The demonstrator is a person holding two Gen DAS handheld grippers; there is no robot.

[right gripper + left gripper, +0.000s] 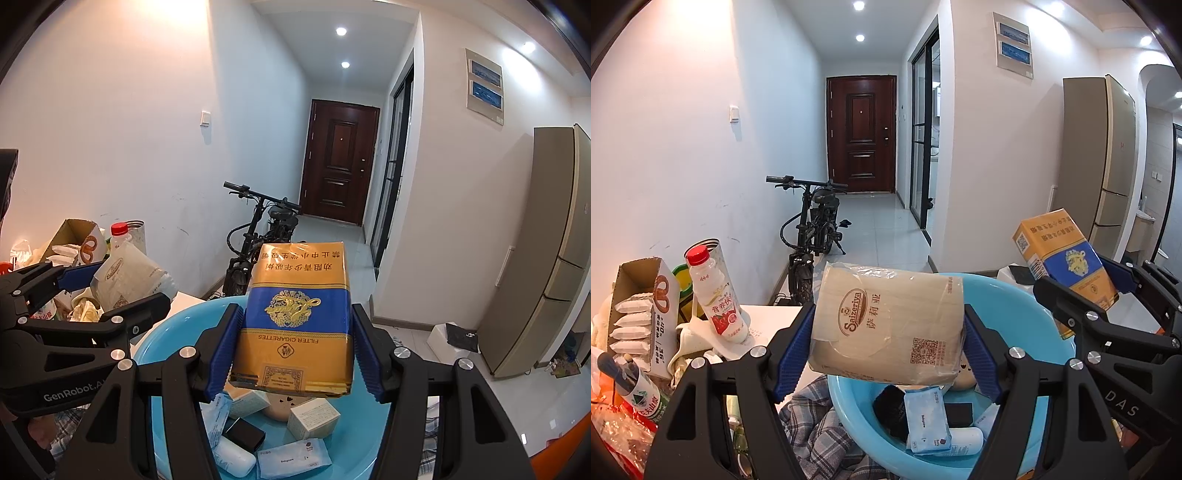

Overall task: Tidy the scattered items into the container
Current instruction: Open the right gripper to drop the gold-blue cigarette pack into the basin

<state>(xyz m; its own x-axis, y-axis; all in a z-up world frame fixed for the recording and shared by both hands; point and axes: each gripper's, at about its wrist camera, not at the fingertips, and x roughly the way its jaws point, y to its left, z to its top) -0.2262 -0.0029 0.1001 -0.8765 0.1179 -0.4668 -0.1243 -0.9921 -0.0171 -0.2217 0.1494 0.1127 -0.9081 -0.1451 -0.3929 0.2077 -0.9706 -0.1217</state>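
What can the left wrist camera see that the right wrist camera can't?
Only the left wrist view shows the printed front of the Saizeriya packet, with its QR code, clamped in the left gripper, plus the plaid cloth beside the basin.

Only the right wrist view shows the "FILTER CIGARETTES" face of the cigarette carton in the right gripper, and small white boxes in the basin.

Both show the blue basin, the red-capped drink bottle, the bike and the brown door.
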